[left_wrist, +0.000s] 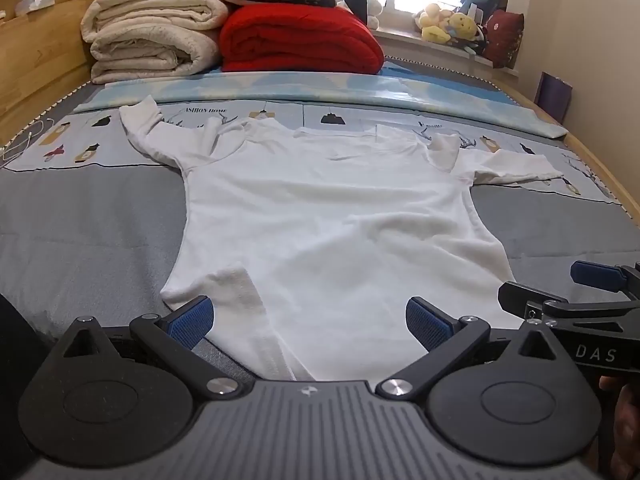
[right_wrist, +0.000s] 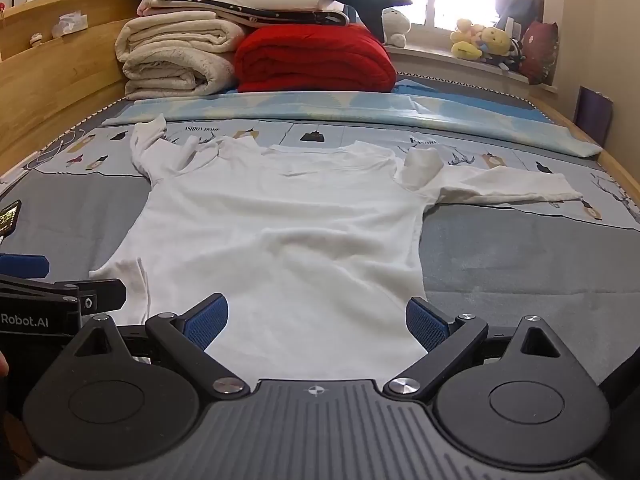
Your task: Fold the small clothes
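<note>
A small white long-sleeved top [left_wrist: 320, 216] lies flat on the bed, collar far, hem near, both sleeves spread out sideways; it also shows in the right wrist view [right_wrist: 280, 240]. My left gripper [left_wrist: 308, 320] is open and empty, its blue pads over the hem's left part. My right gripper [right_wrist: 316, 320] is open and empty over the hem's right part. The right gripper also shows at the right edge of the left wrist view [left_wrist: 560, 292], and the left gripper at the left edge of the right wrist view [right_wrist: 60, 280].
The bed has a grey and patterned cover [left_wrist: 88, 224] with a wooden frame [left_wrist: 36, 52] on the left. Folded cream blankets [left_wrist: 156, 36] and a red blanket [left_wrist: 300, 40] are stacked at the far end. Plush toys [right_wrist: 484, 42] sit on the windowsill. A phone [right_wrist: 9, 216] lies at left.
</note>
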